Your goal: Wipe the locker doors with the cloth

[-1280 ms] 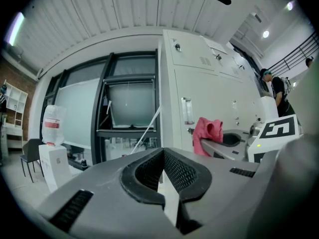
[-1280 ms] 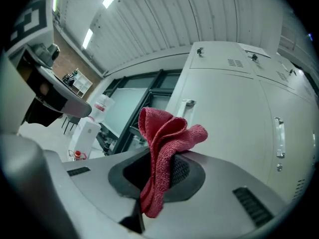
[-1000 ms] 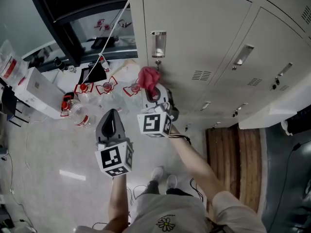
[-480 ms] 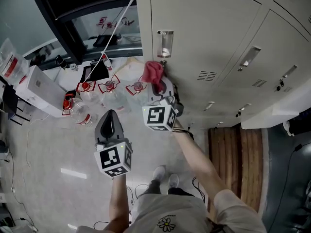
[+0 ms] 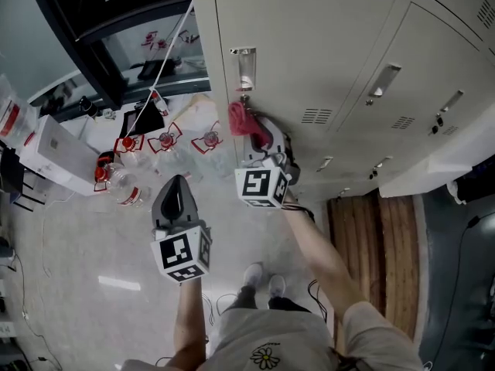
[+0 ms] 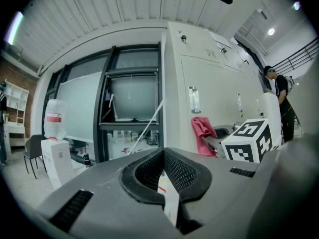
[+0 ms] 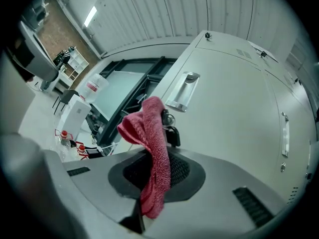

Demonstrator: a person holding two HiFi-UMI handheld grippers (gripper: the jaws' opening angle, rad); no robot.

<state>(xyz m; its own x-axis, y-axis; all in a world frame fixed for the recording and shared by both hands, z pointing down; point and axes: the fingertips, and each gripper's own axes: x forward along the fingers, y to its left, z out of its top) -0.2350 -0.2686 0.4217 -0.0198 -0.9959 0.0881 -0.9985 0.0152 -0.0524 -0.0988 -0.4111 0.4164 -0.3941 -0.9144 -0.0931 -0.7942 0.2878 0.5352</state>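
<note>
Looking steeply down past white shoes [image 5: 261,283] on a glossy floor [image 5: 69,238]. Closest, low and well short of the lockers: left tool [image 5: 176,184], jaws pressed together with nothing between them, pointing forward from a bent forearm, apparently parked out of the way as not needed for wiping. Further forward, at the end of a nearly straight right arm: right tool [image 5: 258,136], clamped on the lower part of a red cloth [image 5: 240,119], with a bunched fold left free beyond the jaw tips, seemingly to put soft fabric, not hard jaw, against the metal. Turned at the wrist, with the marker cube [image 5: 261,185] facing up toward the head. Cloth at the left edge of the grey locker door [image 5: 309,37], directly below the recessed handle [image 5: 245,66] and beside a small lock with hanging keys [image 7: 170,131]; actual contact with the door hard to confirm. Beyond, to the left, plastic bottles [image 5: 116,182] on the floor near a dark window frame [image 5: 85,45]; to the right, more locker doors [image 5: 433,76].
</note>
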